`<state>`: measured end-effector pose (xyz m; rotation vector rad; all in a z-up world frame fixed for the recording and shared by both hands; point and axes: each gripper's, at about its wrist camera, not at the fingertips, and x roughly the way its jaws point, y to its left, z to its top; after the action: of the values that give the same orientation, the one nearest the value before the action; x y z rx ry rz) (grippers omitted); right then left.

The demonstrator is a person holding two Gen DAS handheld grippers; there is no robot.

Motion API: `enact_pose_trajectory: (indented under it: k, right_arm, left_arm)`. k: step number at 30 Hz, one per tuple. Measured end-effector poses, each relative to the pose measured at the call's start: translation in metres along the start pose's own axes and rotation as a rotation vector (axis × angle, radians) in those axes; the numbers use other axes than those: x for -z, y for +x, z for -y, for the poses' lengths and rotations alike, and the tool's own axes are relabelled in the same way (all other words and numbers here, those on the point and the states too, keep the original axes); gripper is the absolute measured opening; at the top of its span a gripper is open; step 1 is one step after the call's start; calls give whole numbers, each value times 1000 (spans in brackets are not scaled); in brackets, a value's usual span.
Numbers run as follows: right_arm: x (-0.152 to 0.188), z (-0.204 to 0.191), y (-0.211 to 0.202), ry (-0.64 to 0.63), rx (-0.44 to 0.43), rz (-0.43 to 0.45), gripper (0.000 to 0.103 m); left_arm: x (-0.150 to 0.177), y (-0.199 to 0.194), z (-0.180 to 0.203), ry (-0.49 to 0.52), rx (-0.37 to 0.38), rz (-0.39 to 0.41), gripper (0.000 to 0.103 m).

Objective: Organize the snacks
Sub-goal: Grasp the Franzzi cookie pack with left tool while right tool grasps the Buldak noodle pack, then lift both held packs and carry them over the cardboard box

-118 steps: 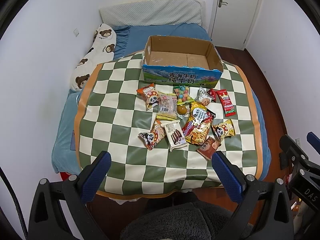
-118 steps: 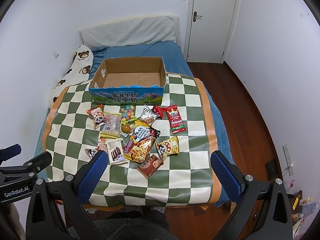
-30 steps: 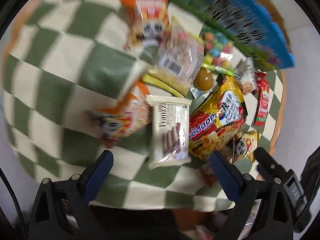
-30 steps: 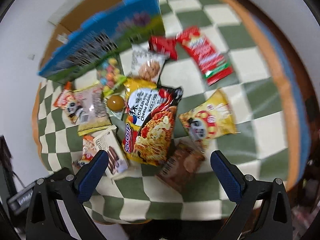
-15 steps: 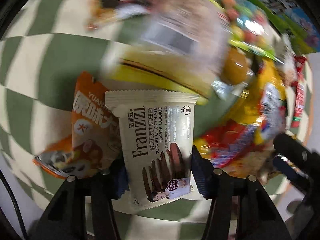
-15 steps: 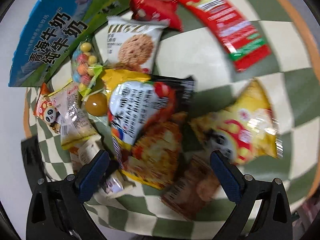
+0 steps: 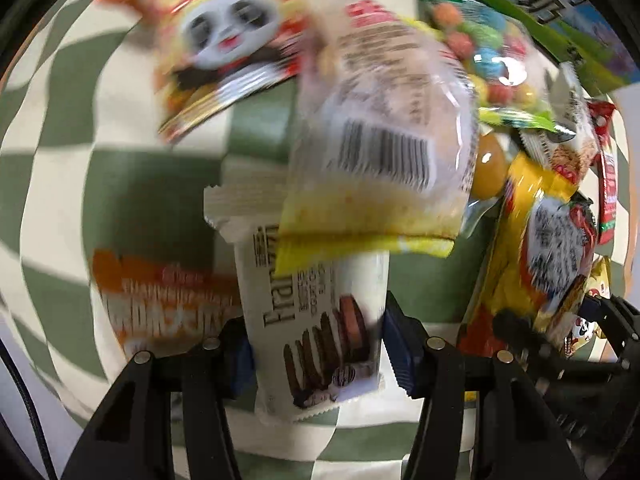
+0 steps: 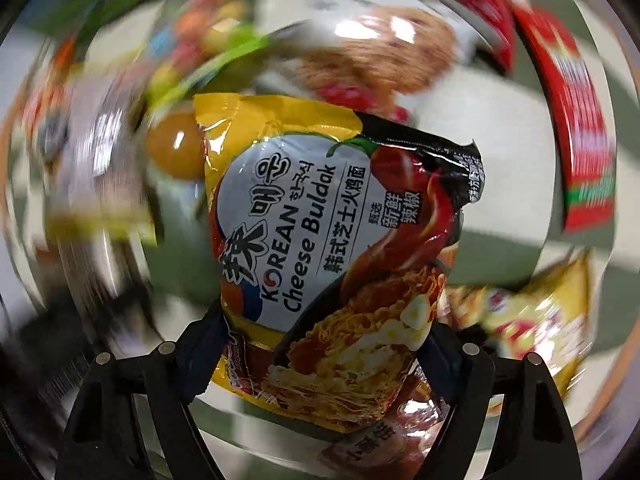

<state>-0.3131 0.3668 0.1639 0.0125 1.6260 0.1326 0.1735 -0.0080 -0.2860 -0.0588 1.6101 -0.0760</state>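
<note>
Left gripper [image 7: 316, 354] pinches the Franzzi cookie pack [image 7: 316, 320], whose top lies under a clear bread bag [image 7: 384, 136]; lifting may drag it. Right gripper [image 8: 320, 354] is closing around the Cheese Buldak noodle packet [image 8: 336, 248] on the checkered cloth [image 8: 500, 140]; the slick film may slip out.

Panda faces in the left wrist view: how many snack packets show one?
2. One on the orange-red packet at top centre; one on the yellow packet at the lower right edge. Overlapping, blurred packets may hide more.
</note>
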Motion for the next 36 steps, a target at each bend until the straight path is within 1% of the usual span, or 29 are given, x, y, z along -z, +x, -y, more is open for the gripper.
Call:
enact_pose_trajectory:
  k: [2,3,5,6,7,10,11,13,14,16,17,18,19,20,21,22,23,24,27,29,31,33,35,36]
  right_arm:
    - [4,-5,-1,-65,41,-8,86]
    - [6,-8,0,-74,39,-6,86]
    - [9,-9,2,-50,23,1,87]
    - [13,-2,-1,-21,13,1,88]
    - [15,5,-4,26,4,3,88]
    - [20,21,-10,162,-40,20,90]
    - [23,25,-11,190,-42,24,90]
    - [28,25,-13,239,-32,27,90]
    - [29,26,-13,249,-30,28,90]
    - [35,30,-16,276,-27,35,88]
    - [36,35,-20,286,-20,40,85]
    - [43,34,-16,289,-22,48,85]
    - [48,38,-14,288,-25,57,84]
    - [53,38,-16,284,-28,69,82]
    - [46,45,-11,279,-30,76,79]
    - [49,48,-15,273,-33,80,78]
    - [59,51,-20,269,-41,85,76]
    - [62,56,-23,261,-59,85,75]
    - [75,65,-30,232,-86,83,74]
    - [81,70,-33,226,-95,85,74]
    - [89,77,-37,234,-123,91,72]
    - [103,81,-53,233,-152,107,71]
    - [110,86,-68,227,-174,127,71]
    - [115,91,-80,220,-190,145,71]
  left_arm:
    - [-3,-7,3,24,10,-5,54]
    - [-3,-9,3,29,24,-18,60]
    - [-5,-19,7,35,61,-27,69]
    - [-1,-23,6,32,80,-34,71]
    - [-3,-19,6,31,82,-43,71]
    - [10,-26,6,39,69,-44,71]
    - [15,-29,6,44,57,-33,71]
    - [25,-36,7,45,27,-8,62]
    - [29,-41,7,51,13,-1,55]
    - [38,-49,6,54,24,3,54]
    - [41,-54,6,56,27,4,54]
    - [43,-49,6,57,27,5,53]
    - [46,-56,4,56,22,6,53]
    - [47,-73,-7,52,16,8,53]
    - [52,-81,-10,42,9,13,53]
    - [58,-90,-14,33,13,12,53]
    - [67,-103,-19,28,14,8,53]
    - [74,-117,-22,24,15,4,52]
    - [93,-137,-27,26,14,4,52]
    - [101,-152,-30,22,30,5,52]
    - [107,-169,-29,21,35,18,52]
    - [107,-187,-25,21,57,37,51]
    - [114,-216,-31,27,68,61,50]
    - [118,-232,-35,24,90,73,50]
